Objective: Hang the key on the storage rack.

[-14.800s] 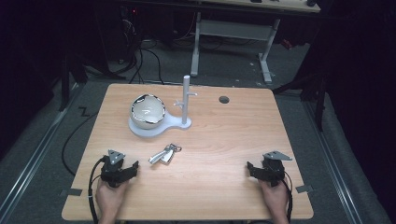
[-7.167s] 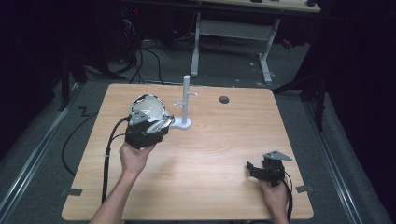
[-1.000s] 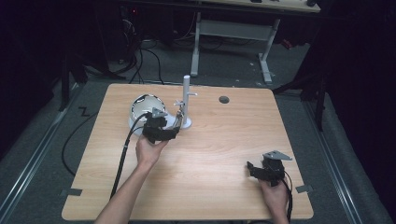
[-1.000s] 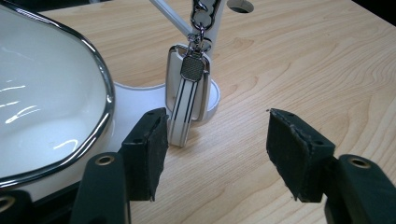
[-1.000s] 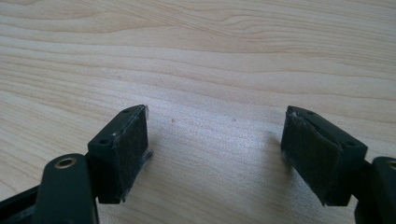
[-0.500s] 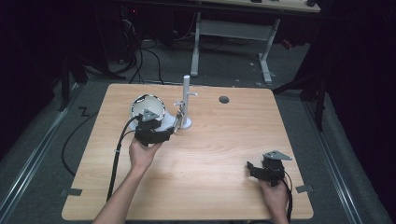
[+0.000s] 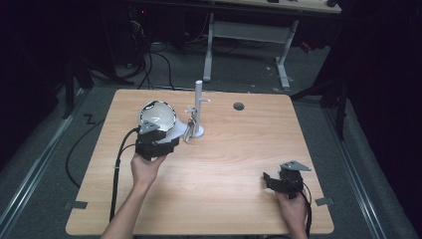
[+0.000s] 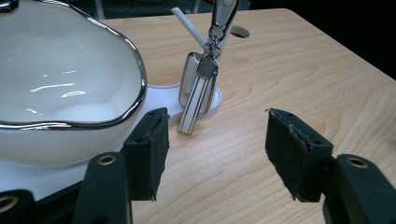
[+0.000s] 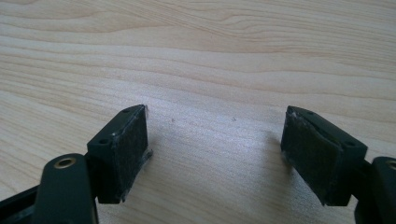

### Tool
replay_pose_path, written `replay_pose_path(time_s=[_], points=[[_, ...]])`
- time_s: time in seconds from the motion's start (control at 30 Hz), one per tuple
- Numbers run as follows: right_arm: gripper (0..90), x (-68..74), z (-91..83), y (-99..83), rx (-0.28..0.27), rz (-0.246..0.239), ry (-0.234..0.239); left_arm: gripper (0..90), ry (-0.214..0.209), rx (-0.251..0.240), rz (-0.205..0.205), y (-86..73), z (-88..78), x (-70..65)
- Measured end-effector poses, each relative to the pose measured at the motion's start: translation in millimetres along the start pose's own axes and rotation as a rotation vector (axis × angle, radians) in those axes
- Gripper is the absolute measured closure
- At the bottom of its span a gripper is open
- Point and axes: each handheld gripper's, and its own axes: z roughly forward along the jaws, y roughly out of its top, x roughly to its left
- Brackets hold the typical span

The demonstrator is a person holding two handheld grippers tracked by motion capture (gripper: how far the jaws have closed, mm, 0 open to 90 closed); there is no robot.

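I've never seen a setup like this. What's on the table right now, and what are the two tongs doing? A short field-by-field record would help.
Surface: wooden table with a round hole near its far edge
Stand: white post on a white base
Bowl: white bowl with a silver rim, sitting on that base
Key fob: white key fob hanging by a metal clip from the post's peg
Left tongs: open, holding nothing, jaws pointing at the key fob
Right tongs: open, holding nothing, over bare wood near the table's near right corner

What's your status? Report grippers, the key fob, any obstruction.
Left gripper open, empty, just short of the stand. Right gripper open, idle over bare table. Key fob hanging by its clip on the stand's peg. Bowl close beside it.
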Motion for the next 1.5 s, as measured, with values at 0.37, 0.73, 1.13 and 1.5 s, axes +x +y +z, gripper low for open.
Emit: replay_pose_path(time_s=[0.37, 0.73, 1.13, 1.5], points=[[22.9, 0.1, 0.0, 0.0, 0.0, 0.001, 0.0, 40.1, -0.003, -0.013, -0.002, -3.9, -14.0, 2.2], [22.9, 0.2, -0.1, 0.0, 0.001, 0.0, 0.0, 39.7, 0.0, -0.017, -0.029, -13.7, -26.4, 7.7], [22.9, 0.2, -0.1, -0.1, 0.0, 0.0, 0.0, 39.1, 0.032, -0.028, -0.018, -22.3, -38.1, 8.9], [22.9, 0.3, -0.1, -0.1, 0.0, -0.001, 0.001, 39.0, 0.044, -0.031, -0.023, -30.4, -45.7, 11.4]])
